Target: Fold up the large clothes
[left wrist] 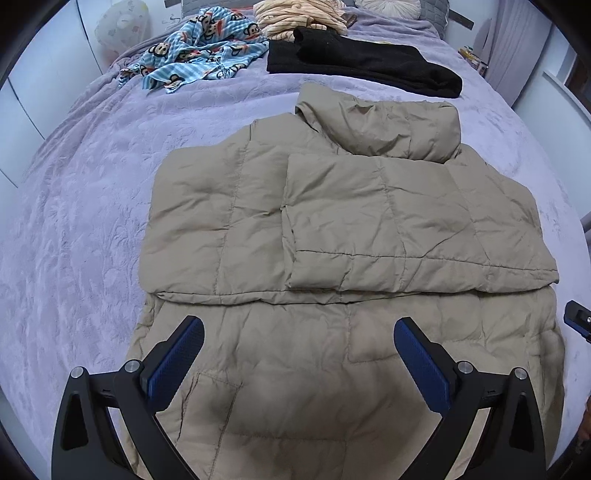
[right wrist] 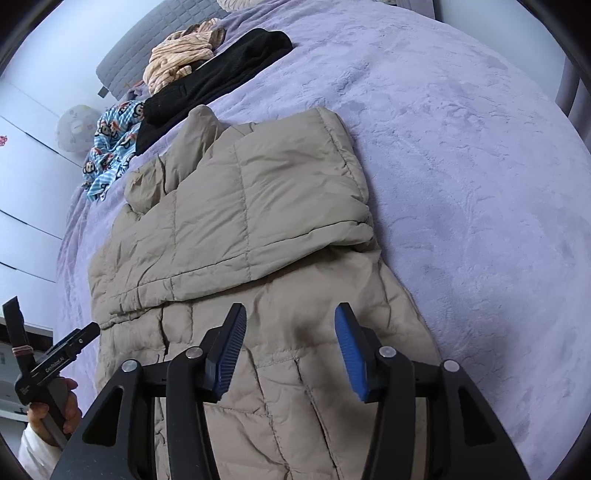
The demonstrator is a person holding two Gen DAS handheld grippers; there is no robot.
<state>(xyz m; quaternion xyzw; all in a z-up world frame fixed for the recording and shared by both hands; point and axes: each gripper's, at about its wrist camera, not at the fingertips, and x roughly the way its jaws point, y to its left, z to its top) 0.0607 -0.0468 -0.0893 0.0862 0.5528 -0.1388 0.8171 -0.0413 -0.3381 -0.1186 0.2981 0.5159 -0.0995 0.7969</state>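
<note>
A tan quilted puffer jacket (left wrist: 332, 229) lies flat on the purple bed cover (left wrist: 81, 221), sleeves folded across its body and the hood at the far end. It also shows in the right wrist view (right wrist: 229, 229). My left gripper (left wrist: 299, 328) is open and empty, hovering over the jacket's near hem part. My right gripper (right wrist: 290, 321) is open and empty over the jacket's lower right part. The right gripper's tip shows at the left wrist view's right edge (left wrist: 578, 317); the left gripper shows hand-held in the right wrist view (right wrist: 55, 358).
A folded black garment (left wrist: 362, 62), a blue monkey-print garment (left wrist: 199, 51) and a striped peach garment (left wrist: 295, 18) lie at the bed's far end. A grey headboard (right wrist: 147, 48) stands behind. White cupboards (right wrist: 22, 221) are on the left.
</note>
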